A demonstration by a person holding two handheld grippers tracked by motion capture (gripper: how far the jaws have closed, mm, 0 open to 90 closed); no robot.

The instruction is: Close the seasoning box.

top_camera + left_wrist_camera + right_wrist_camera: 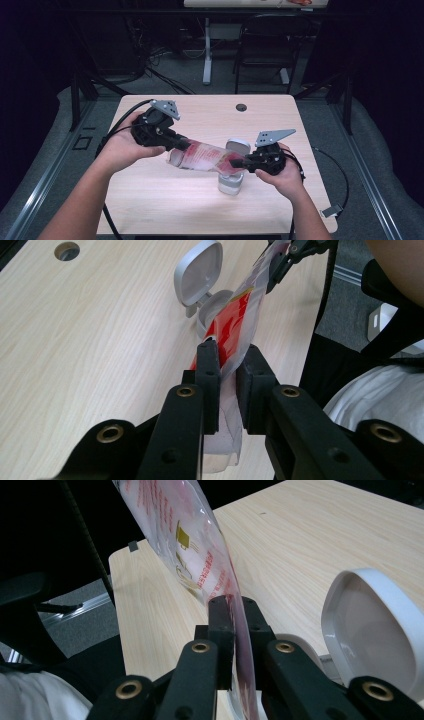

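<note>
A clear plastic pouch (205,156) with red print is stretched between my two grippers above the table. My left gripper (182,145) is shut on its left end; in the left gripper view the jaws (227,357) pinch the pouch (235,320). My right gripper (239,162) is shut on the other end, and in the right gripper view its jaws (233,605) clamp the film (185,540). Right under the pouch stands a small white container (231,185) with its hinged lid (238,146) flipped up and open.
The light wooden table (165,200) has a cable hole (241,107) near its far edge. A black chair (265,45) and a desk leg stand beyond it. Cables trail off both table sides. A small white object (331,211) lies on the floor at right.
</note>
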